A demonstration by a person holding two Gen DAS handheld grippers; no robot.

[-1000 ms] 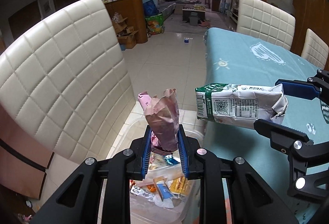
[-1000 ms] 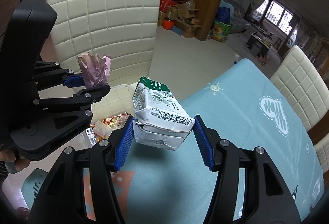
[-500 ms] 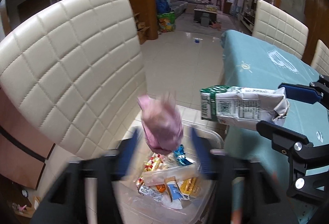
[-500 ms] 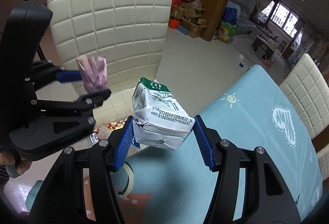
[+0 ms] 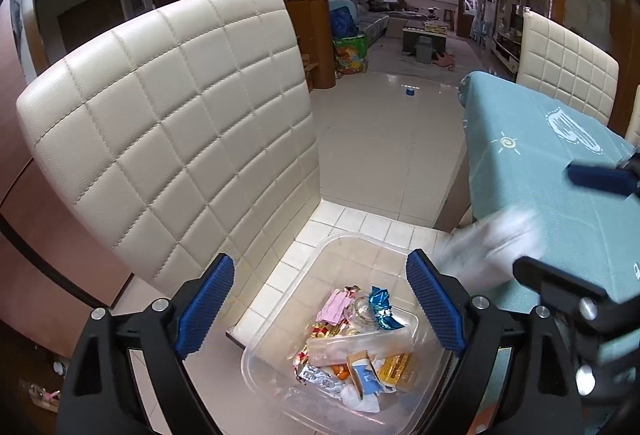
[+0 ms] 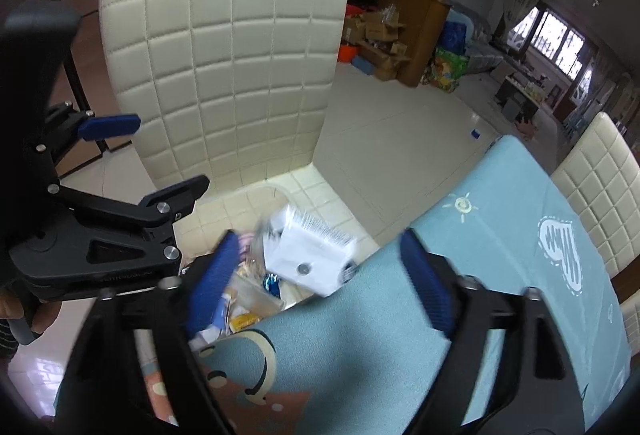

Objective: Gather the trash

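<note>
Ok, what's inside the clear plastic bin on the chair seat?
The clear plastic bin holds a crumpled pink wrapper, a blue foil wrapper and other mixed wrappers; whatever lies beneath that pile is hidden.

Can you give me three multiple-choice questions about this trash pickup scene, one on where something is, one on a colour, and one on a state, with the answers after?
1. Where does the clear plastic bin sit?
A. On the seat of the cream chair
B. On the teal tablecloth
C. On the floor by the window

2. What colour are the pads on the left gripper?
A. Red
B. Blue
C. Yellow

3. What state is the right gripper in?
A. Shut on the carton
B. Shut on nothing
C. Open, with the white carton blurred between its fingers, above the bin

Answers:
1. A, since quilted seat squares show around and through the bin's walls.
2. B, as both ribbed pads in the left wrist view are blue.
3. C, because the fingers stand wide apart with gaps on both sides of the carton.
</note>
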